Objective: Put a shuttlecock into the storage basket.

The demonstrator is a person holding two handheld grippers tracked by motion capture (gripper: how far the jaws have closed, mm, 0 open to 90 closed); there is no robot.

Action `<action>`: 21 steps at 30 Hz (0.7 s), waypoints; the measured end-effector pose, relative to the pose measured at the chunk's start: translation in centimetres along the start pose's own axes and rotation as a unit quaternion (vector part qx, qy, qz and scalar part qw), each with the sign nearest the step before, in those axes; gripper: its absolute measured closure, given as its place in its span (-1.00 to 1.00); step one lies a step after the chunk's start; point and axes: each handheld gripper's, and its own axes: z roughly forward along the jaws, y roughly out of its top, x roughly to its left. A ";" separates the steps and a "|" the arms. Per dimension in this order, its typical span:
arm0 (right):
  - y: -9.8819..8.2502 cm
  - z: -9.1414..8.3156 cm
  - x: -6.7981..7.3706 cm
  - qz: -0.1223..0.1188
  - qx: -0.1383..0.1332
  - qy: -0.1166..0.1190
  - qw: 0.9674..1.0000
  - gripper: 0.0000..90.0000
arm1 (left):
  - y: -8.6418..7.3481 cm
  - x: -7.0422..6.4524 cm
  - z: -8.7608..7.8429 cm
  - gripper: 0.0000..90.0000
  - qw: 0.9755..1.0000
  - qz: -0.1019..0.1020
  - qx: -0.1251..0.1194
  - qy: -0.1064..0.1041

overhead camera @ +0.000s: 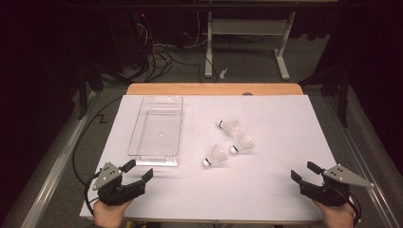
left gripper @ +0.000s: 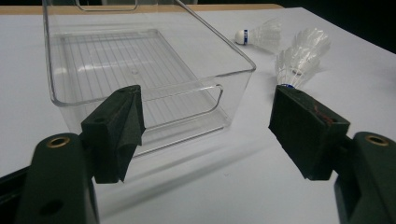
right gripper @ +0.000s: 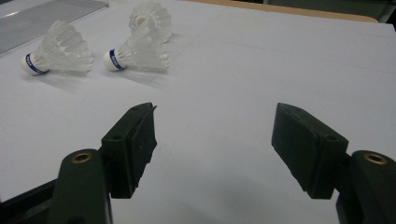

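While both grippers rest low at the near edge of the table [overhead camera: 275,199], their fingers stand wide apart and hold nothing. Just ahead of the left gripper [overhead camera: 141,170] sits the clear plastic bin [overhead camera: 138,135], its near wall close before the fingers [left gripper: 116,123]. The three shuttlecocks [overhead camera: 216,156] lie well ahead of the right gripper [overhead camera: 302,172], off to its left, clustered together.
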 end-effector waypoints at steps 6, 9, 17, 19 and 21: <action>0.0 0.0 0.0 0.001 0.000 0.001 1.000 -0.31 | 0.2 -0.1 0.1 -0.40 1.000 0.001 -0.002 -0.002; 0.0 0.0 0.0 0.002 0.001 0.001 1.000 -0.31 | 0.3 -0.1 0.2 -0.40 1.000 0.002 0.000 -0.003; 0.0 0.1 0.1 0.001 0.003 0.003 1.000 -0.31 | 0.7 -0.4 0.4 -0.40 1.000 0.009 -0.002 -0.005; 0.0 0.1 0.1 0.002 0.003 0.002 1.000 -0.31 | 0.9 -0.4 0.5 -0.40 1.000 0.009 -0.005 -0.007; 0.0 0.1 0.1 0.002 0.003 0.002 1.000 -0.31 | 1.1 -0.5 0.4 -0.39 1.000 0.009 -0.008 -0.013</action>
